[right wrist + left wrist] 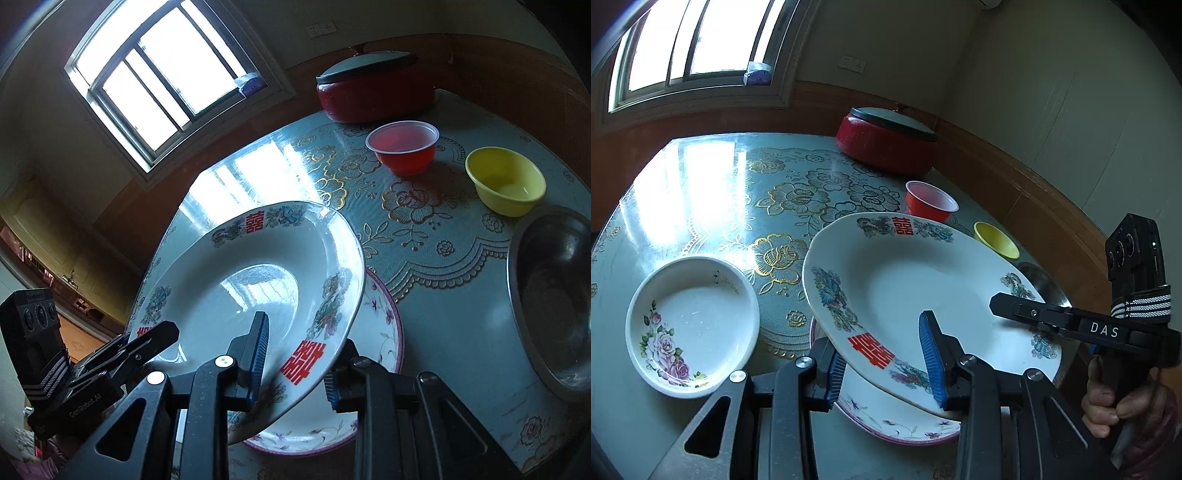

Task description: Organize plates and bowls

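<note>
Both grippers are pinching the same thing here: a big white oval plate with red double-happiness characters and floral rim (923,295). The left gripper (886,365) has its blue pads clamped over the near rim at lower centre of its view, one pad on top, one underneath. The right gripper (295,365) does the same on the opposite rim, narrow gap, pads on the plate edge. A hand (1108,406) grips its handle at lower right of the left view.

The plate is tilted and lifted, hanging right over a white plate with purple rim and small flowers (384,332) lying flat on the glass-topped table with a lace floral cloth (720,192).

Left of it, a small white dish with pink roses (692,325) sits close by. Toward the right in the right view there's a dull steel bowl (554,314) near the table edge, a yellow plastic bowl (506,184), a red plastic cup (402,147), and a red lidded pot (373,96) at the back. The shiny centre-left stretch of table is bare.
</note>
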